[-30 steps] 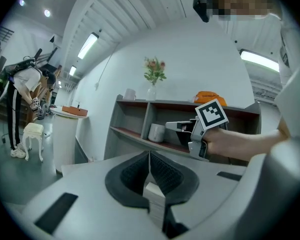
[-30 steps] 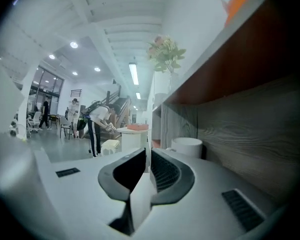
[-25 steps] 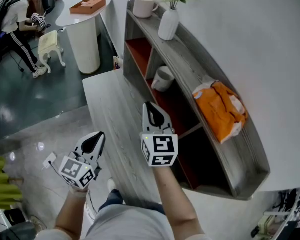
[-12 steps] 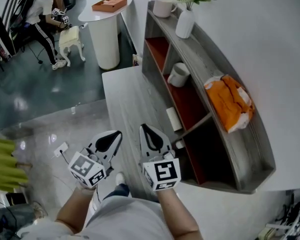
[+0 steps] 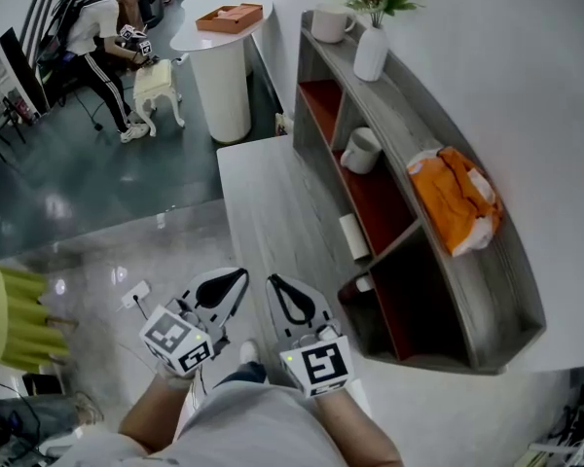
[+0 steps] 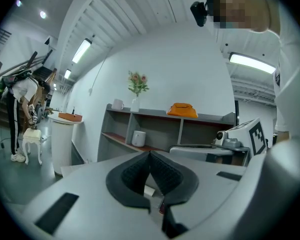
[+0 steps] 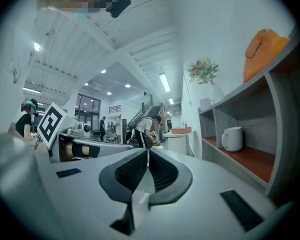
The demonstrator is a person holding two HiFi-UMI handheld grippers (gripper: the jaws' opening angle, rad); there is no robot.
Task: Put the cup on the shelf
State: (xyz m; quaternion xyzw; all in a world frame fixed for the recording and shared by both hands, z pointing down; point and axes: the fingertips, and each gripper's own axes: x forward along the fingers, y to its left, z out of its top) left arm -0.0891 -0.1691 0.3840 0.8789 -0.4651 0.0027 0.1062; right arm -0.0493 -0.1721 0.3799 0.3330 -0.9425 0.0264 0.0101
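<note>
White cup [image 5: 361,150] sits upright on the shelf's [image 5: 511,280] red middle board, well apart from left claw [image 5: 236,280] and right claw [image 5: 277,288], both clenched empty, so placing looks finished, with no next move needed.

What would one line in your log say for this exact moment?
left hand-held gripper: shut, empty | right hand-held gripper: shut, empty | cup: upright on shelf, apart from both

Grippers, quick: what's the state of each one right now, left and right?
Left gripper: jaws closed, holding nothing.
Right gripper: jaws closed, holding nothing.
</note>
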